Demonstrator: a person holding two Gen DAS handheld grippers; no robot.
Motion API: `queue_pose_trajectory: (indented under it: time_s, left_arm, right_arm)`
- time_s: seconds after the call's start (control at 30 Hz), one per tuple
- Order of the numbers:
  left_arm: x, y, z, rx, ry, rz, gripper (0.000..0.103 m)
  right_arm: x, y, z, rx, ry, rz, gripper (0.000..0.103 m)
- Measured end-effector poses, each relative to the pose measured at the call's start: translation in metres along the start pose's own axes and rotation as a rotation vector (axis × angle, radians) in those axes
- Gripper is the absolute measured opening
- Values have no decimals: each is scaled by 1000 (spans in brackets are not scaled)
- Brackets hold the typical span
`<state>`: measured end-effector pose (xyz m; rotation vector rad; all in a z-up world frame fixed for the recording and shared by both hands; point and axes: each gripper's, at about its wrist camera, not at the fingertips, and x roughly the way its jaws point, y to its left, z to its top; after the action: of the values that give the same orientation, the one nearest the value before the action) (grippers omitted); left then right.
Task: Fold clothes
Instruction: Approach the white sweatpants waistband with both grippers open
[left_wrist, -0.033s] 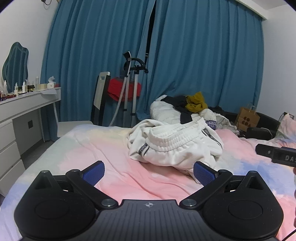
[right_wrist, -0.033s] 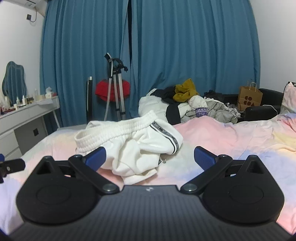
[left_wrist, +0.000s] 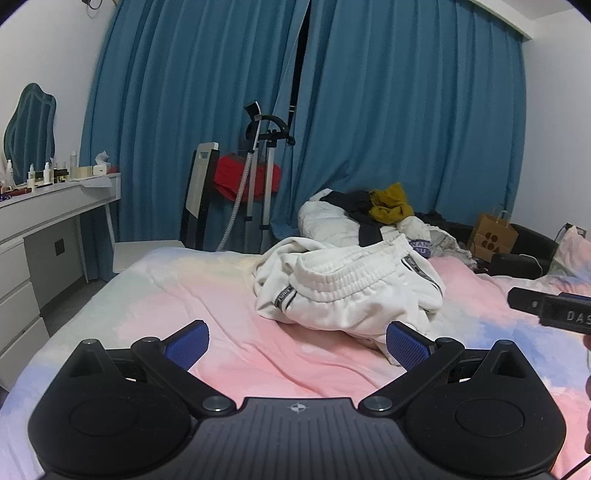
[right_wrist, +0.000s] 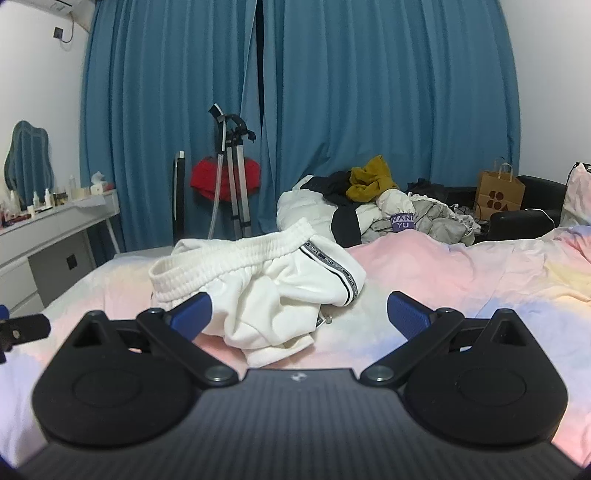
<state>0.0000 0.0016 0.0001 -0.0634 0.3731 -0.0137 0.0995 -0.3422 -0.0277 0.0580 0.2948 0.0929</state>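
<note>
Crumpled white trousers (left_wrist: 351, 291) with an elastic waistband and a striped side band lie in a heap on the pink pastel bedsheet (left_wrist: 221, 295). My left gripper (left_wrist: 297, 343) hovers open just short of the heap, its right pad close to the cloth. The right wrist view shows the same trousers (right_wrist: 266, 284) directly ahead. My right gripper (right_wrist: 300, 315) is open over their near edge and holds nothing. One finger of the right gripper (left_wrist: 546, 306) pokes in at the left wrist view's right edge. A finger of the left gripper (right_wrist: 22, 328) shows at far left.
A pile of other clothes (left_wrist: 369, 218), white, black and mustard, sits at the far side of the bed. A white dresser (left_wrist: 44, 221) stands at left, a chair (left_wrist: 199, 199) and steamer stand (left_wrist: 258, 166) before the blue curtains, a paper bag (left_wrist: 493, 236) at right.
</note>
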Motion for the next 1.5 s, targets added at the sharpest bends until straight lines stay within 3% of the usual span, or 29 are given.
queue_pose_trajectory:
  time_s: [0.2, 0.7, 0.93, 1.03, 1.17, 1.27, 1.43, 1.5]
  left_arm:
    - [0, 11, 2, -8, -2, 11, 103]
    - [10, -2, -9, -22, 3, -2, 103]
    - [11, 9, -7, -41, 11, 0, 103]
    - [12, 8, -8, -41, 19, 2, 103]
    - [15, 10, -10, -39, 34, 3, 103]
    - [18, 10, -9, -32, 42, -16, 103]
    - [50, 0, 10, 10, 103, 30, 103]
    - [70, 0, 21, -21, 125, 32, 103]
  right_arm:
    - [1, 3, -2, 1, -2, 10, 103]
    - [3, -7, -1, 68, -22, 12, 103]
    - [4, -6, -3, 32, -14, 13, 103]
    - [3, -7, -3, 55, -39, 21, 103]
    - [0, -2, -7, -6, -88, -12, 103]
    - [1, -1, -8, -18, -80, -13, 103]
    - [4, -9, -9, 35, -76, -13, 103]
    - [5, -13, -9, 44, -78, -28, 103]
